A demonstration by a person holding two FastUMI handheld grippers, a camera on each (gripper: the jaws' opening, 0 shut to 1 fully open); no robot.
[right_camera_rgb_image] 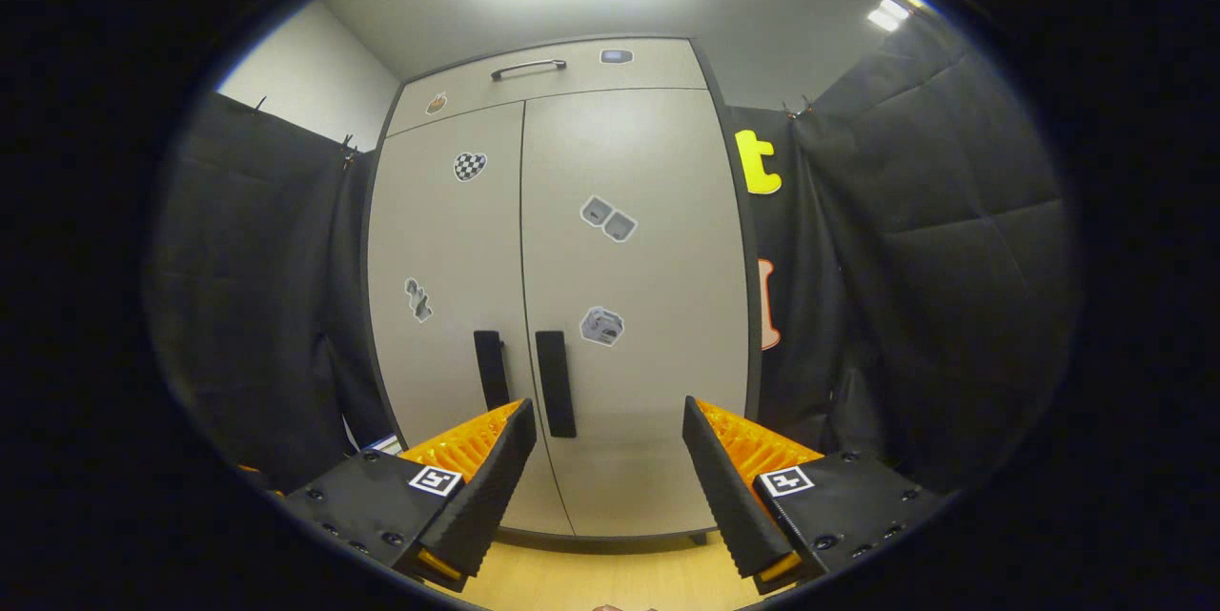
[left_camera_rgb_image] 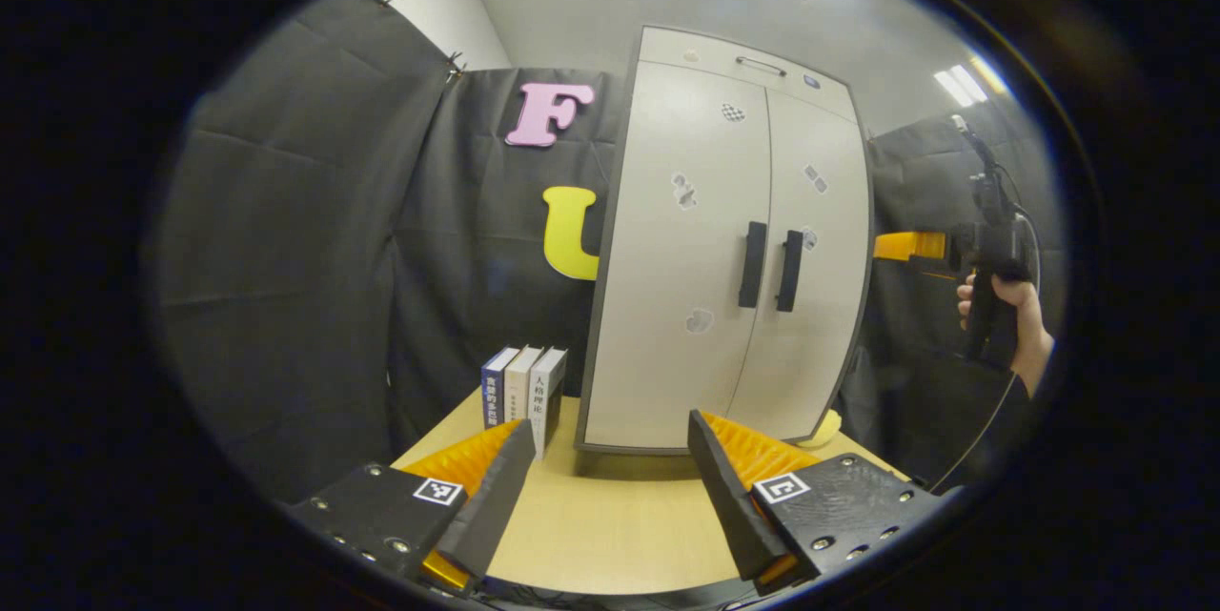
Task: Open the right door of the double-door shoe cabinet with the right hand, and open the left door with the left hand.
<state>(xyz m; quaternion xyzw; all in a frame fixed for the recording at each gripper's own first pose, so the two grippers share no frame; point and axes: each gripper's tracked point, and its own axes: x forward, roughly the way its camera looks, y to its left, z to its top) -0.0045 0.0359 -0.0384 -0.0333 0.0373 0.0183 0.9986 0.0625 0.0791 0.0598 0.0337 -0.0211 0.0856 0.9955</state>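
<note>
The pale shoe cabinet (left_camera_rgb_image: 667, 163) stands on a wooden table (left_camera_rgb_image: 610, 516), both doors closed. In the left gripper view its left door (left_camera_rgb_image: 667, 306) and right door (left_camera_rgb_image: 820, 211) meet at two dark vertical handles, left handle (left_camera_rgb_image: 753, 264) and right handle (left_camera_rgb_image: 789, 270). My left gripper (left_camera_rgb_image: 610, 430) is open low over the table, well short of the cabinet. My right gripper (left_camera_rgb_image: 891, 247) is held by a hand (left_camera_rgb_image: 1015, 315) off the cabinet's right side at handle height. In the right gripper view my right gripper (right_camera_rgb_image: 607, 411) is open, facing the right handle (right_camera_rgb_image: 556, 382) beside the left handle (right_camera_rgb_image: 491, 368), touching nothing.
Three books (left_camera_rgb_image: 524, 392) stand upright on the table just left of the cabinet. A top drawer with a metal pull (right_camera_rgb_image: 529, 68) sits above the doors. Black cloth walls close in on both sides. A cable hangs below the hand on the right.
</note>
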